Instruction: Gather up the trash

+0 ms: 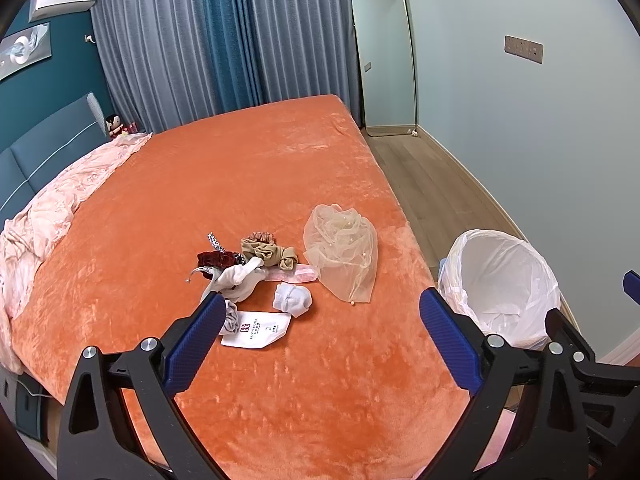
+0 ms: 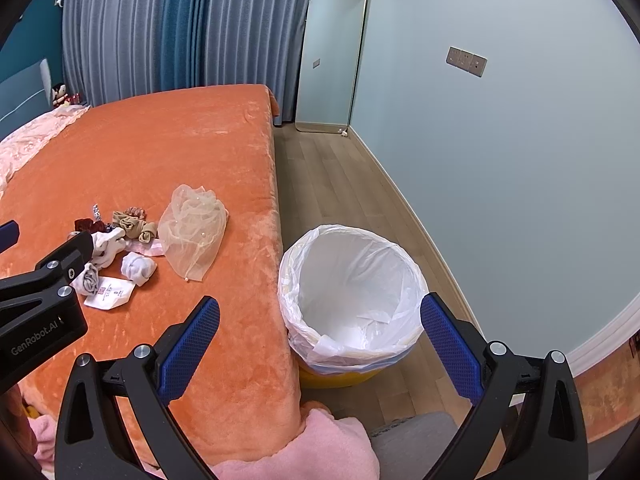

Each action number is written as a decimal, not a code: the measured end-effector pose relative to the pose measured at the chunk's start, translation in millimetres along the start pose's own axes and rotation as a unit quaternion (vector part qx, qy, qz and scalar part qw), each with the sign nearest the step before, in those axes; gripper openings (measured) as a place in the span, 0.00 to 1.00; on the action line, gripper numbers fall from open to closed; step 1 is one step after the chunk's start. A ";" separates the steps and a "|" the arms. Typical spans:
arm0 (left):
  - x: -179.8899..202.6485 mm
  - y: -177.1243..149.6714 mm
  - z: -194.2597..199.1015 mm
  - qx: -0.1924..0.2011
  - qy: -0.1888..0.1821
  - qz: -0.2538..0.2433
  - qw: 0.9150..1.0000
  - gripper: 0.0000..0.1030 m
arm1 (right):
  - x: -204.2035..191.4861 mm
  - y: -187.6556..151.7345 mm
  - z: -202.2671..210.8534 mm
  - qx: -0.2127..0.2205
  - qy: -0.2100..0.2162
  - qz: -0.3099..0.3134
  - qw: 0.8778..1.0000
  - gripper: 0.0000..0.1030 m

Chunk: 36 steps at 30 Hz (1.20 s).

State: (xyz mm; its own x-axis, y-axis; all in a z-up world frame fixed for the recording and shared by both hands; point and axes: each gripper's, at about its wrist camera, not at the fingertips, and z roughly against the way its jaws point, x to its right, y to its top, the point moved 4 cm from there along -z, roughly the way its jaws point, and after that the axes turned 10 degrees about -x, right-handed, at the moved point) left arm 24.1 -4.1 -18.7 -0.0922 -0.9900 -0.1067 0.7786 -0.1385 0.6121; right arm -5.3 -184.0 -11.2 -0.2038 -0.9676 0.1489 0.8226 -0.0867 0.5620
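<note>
Jaws on both the left gripper (image 1: 320, 320) and right gripper (image 2: 320, 322) are gaping wide, holding nothing; white packet (image 1: 258, 327) is lying just ahead of the left, lined bin (image 2: 352, 300) sitting between the right's.

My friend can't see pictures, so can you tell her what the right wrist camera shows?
An open right claw hovers above a trash bin lined with a white bag, standing on the floor beside an orange bed. On the bed lie a beige net, socks, hair ties and a white packet.
</note>
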 end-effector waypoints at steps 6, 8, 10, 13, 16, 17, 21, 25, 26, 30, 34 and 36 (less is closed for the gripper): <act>-0.1 0.8 1.4 0.001 -0.001 0.001 1.000 0.90 | 2.4 1.7 -0.9 0.000 0.001 0.000 1.000 0.93; -0.7 0.2 0.5 0.001 -0.001 0.001 1.000 0.90 | 2.0 3.8 5.7 0.001 -0.001 0.001 1.000 0.93; -0.9 0.2 0.7 0.002 -0.001 0.001 1.000 0.90 | 1.8 3.4 5.7 0.001 0.000 0.001 1.000 0.93; -1.7 1.4 2.0 0.002 -0.001 0.003 1.000 0.90 | 1.6 3.2 5.8 0.002 -0.001 0.001 1.000 0.93; -4.3 4.7 3.7 0.002 -0.002 0.003 1.000 0.90 | 2.3 4.2 6.3 0.002 -0.001 0.001 1.000 0.93; -4.7 6.0 4.4 0.001 -0.002 0.004 1.000 0.90 | 1.6 3.3 5.9 0.002 -0.001 0.001 1.000 0.93; -5.4 7.2 5.2 0.002 -0.002 0.004 1.000 0.90 | 1.9 3.3 5.9 0.003 -0.002 0.002 1.000 0.93; -6.3 8.6 6.4 0.003 -0.002 0.004 1.000 0.90 | 2.4 4.1 6.7 0.003 -0.003 0.002 1.000 0.93; -6.3 8.3 6.5 0.003 -0.001 0.005 1.000 0.90 | 1.8 3.3 6.5 0.004 -0.003 0.002 1.000 0.93; -6.5 9.7 7.2 0.004 -0.001 0.004 1.000 0.90 | 1.9 4.3 7.2 0.004 -0.003 0.002 1.000 0.93; -6.9 9.9 7.1 0.004 -0.002 0.004 1.000 0.90 | 2.0 5.3 7.8 0.005 -0.004 0.003 1.000 0.93; -7.3 9.0 7.3 0.004 -0.002 0.005 1.000 0.90 | 2.3 6.3 7.5 0.005 -0.004 0.003 1.000 0.93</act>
State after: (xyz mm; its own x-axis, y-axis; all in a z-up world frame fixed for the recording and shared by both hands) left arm 27.2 1.7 -6.7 -0.0868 -0.9915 -0.0971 0.7742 -0.1285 0.6197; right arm -4.6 -185.0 -1.2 -0.2031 -0.9663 0.1584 0.8182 -0.0786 0.5696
